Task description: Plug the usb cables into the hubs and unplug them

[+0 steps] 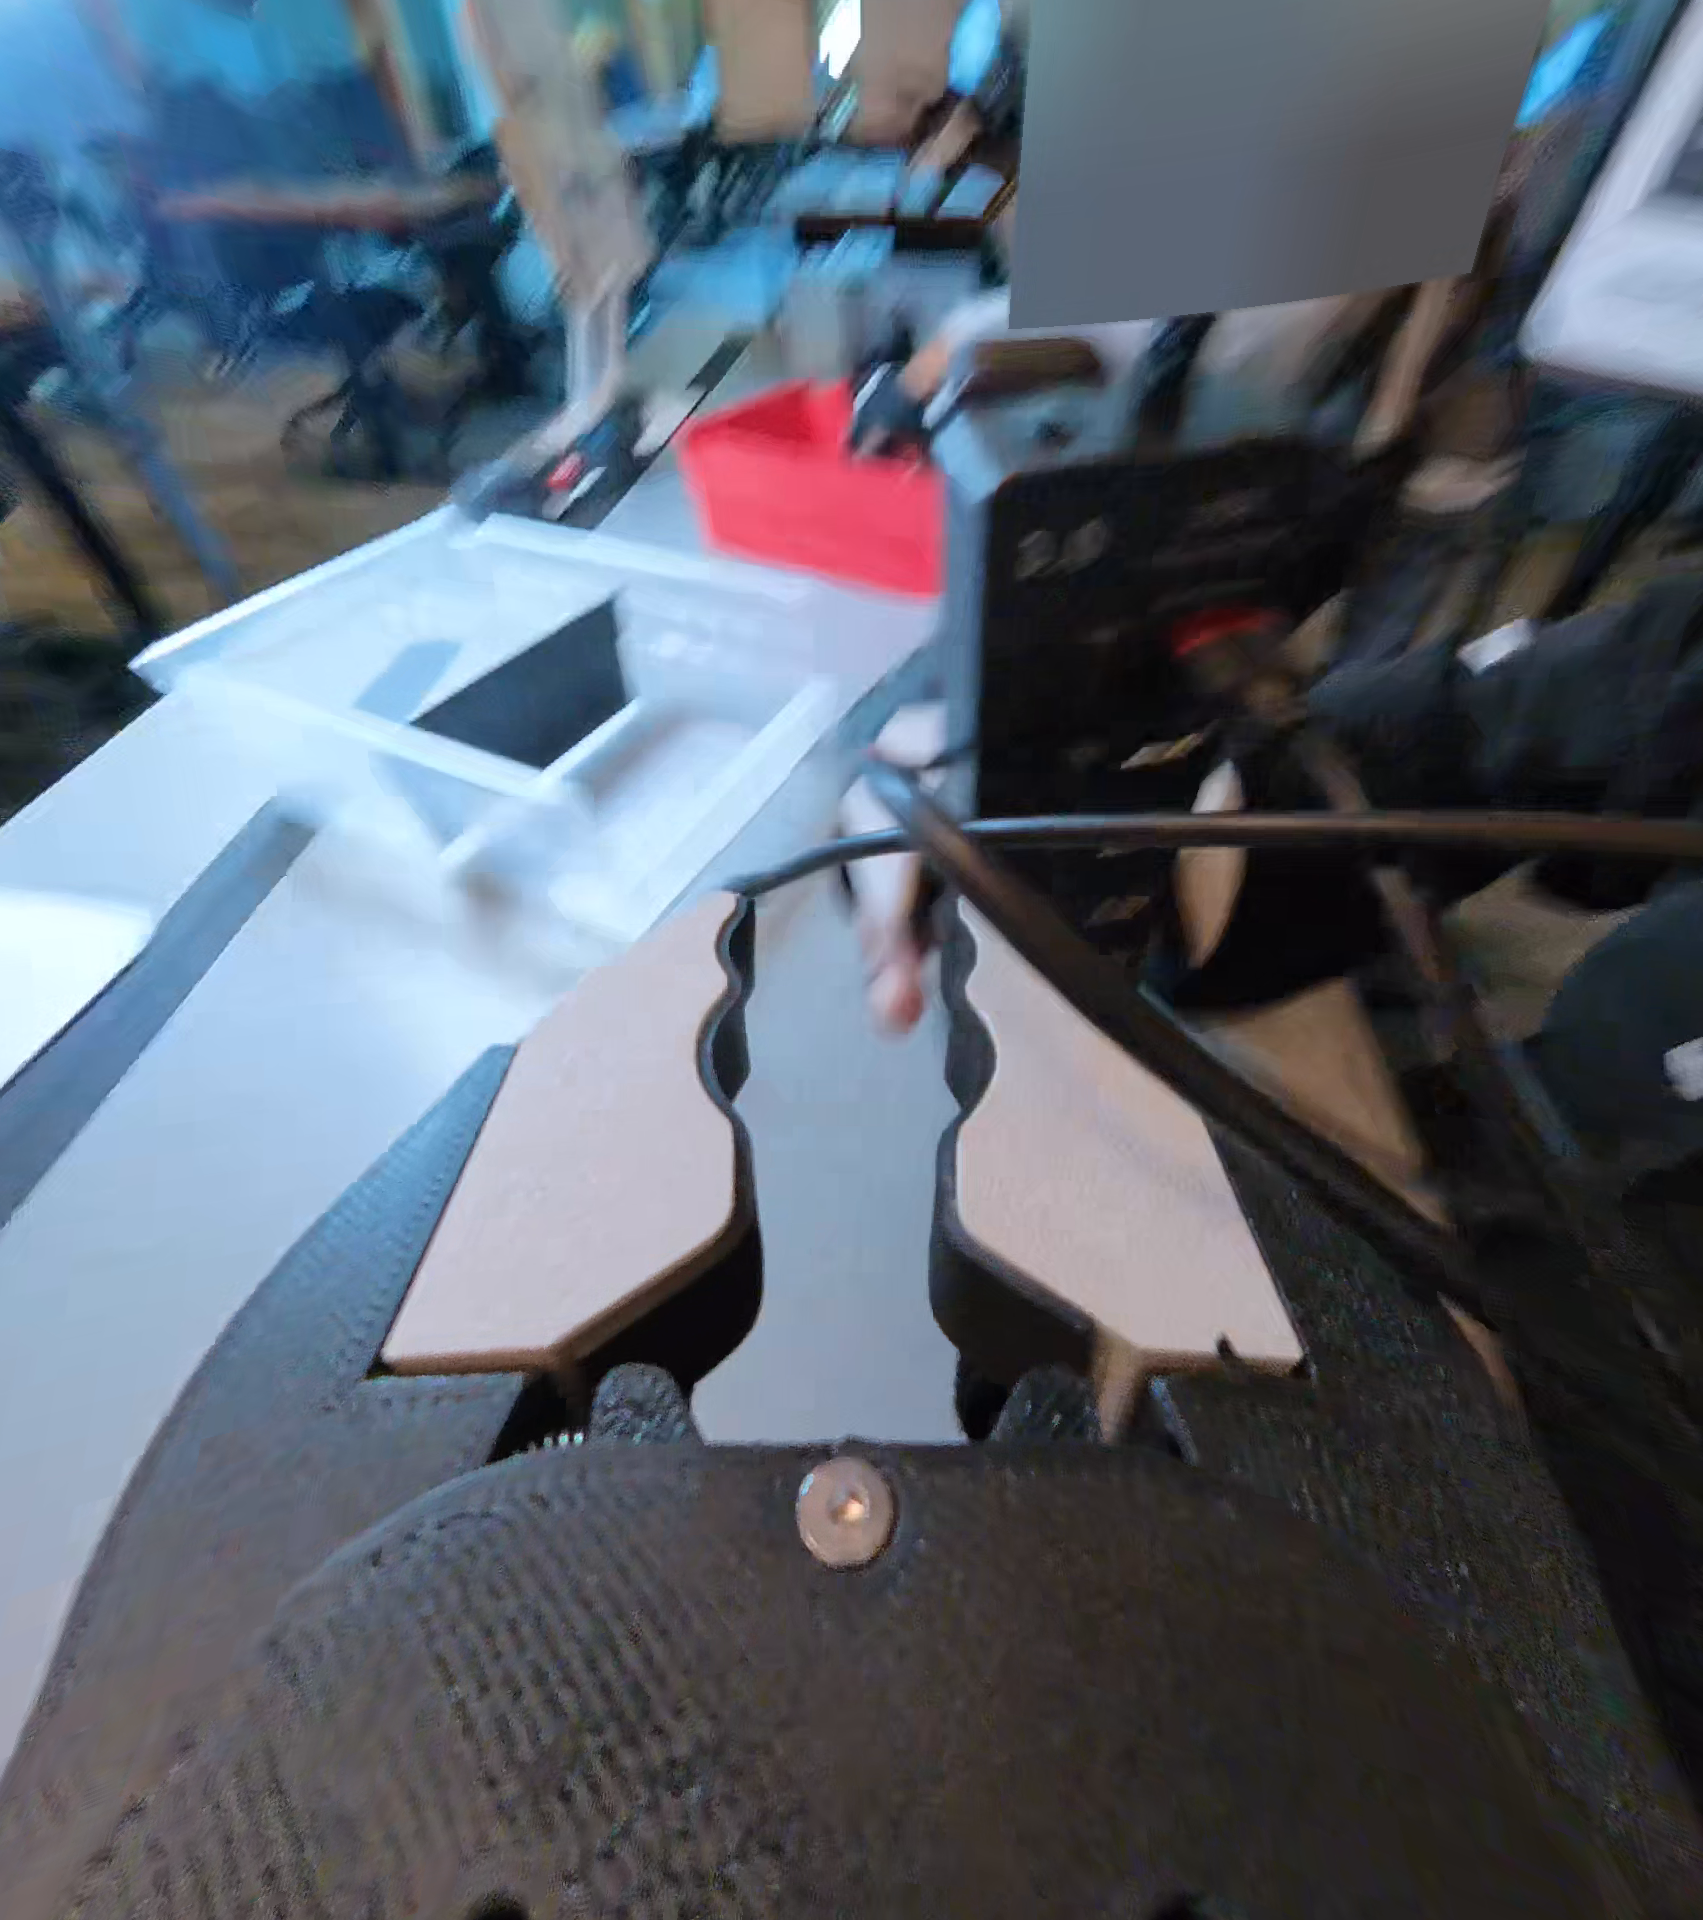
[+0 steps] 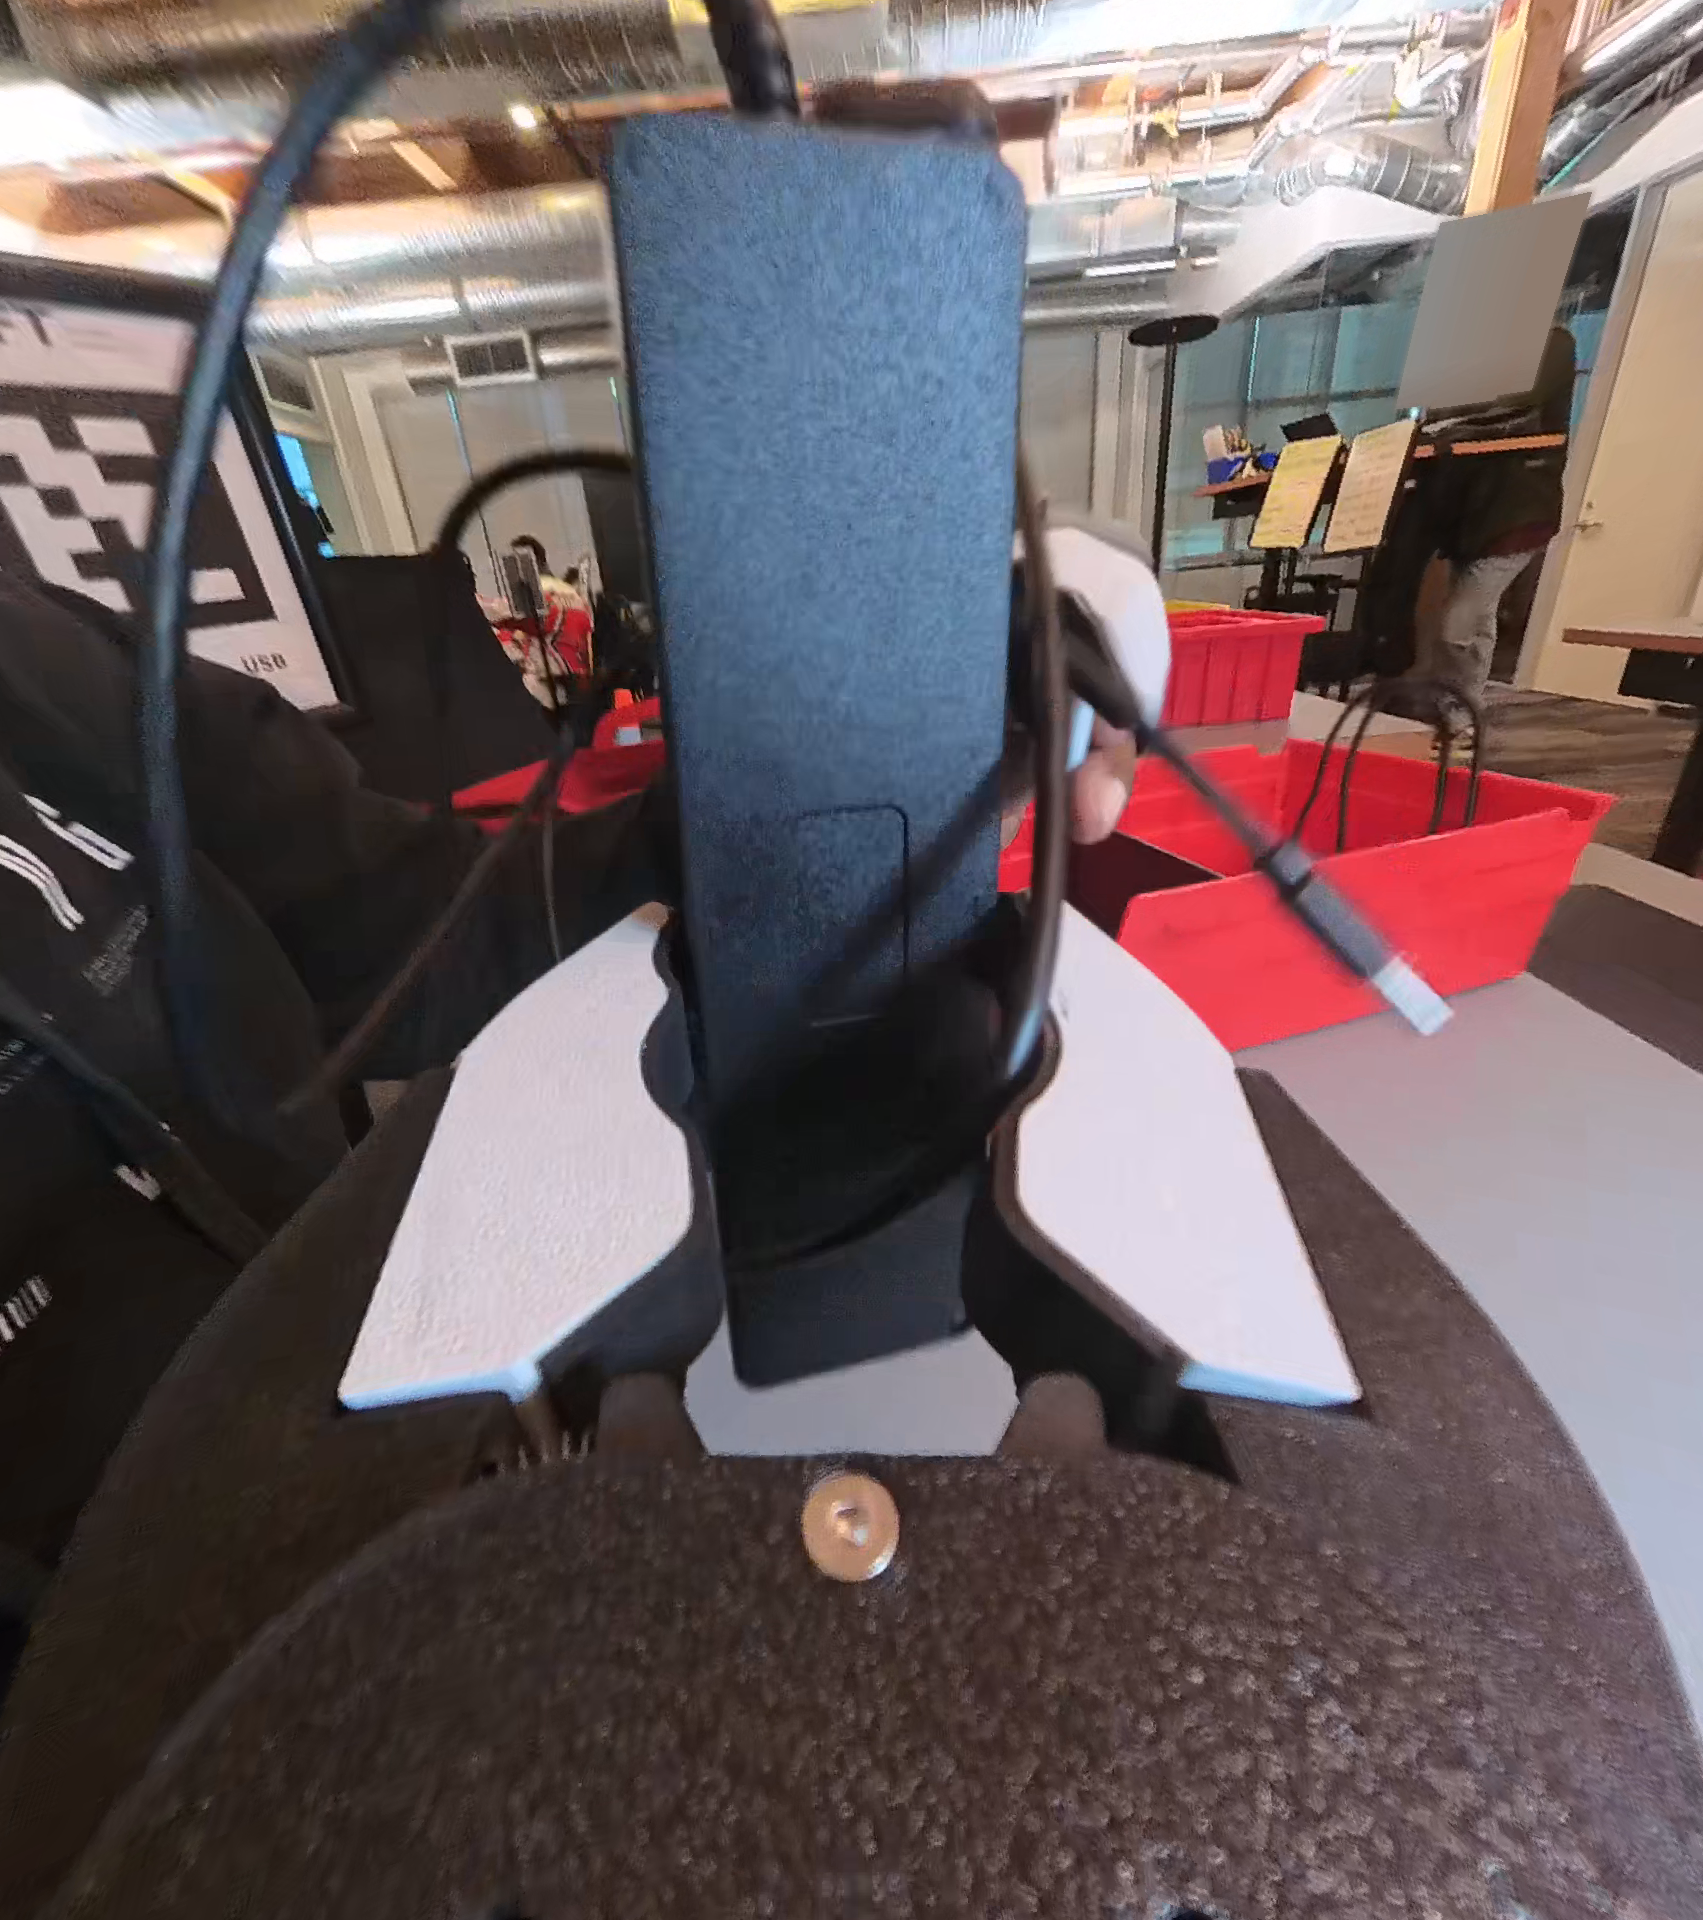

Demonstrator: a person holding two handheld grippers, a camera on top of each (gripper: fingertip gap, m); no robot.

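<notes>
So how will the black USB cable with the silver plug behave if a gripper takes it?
Probably floppy: the USB cable hangs in loose curves. Likely light, as its silver plug dangles freely. It may swing, since the view blurs it.

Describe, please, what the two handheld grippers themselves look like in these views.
Both have black, rough-textured printed bodies with a silver screw at the centre and two fingers with wavy black inner edges. The left gripper has tan finger plates; the right gripper has white ones. A black sleeve with white print shows beside the right one.
</notes>
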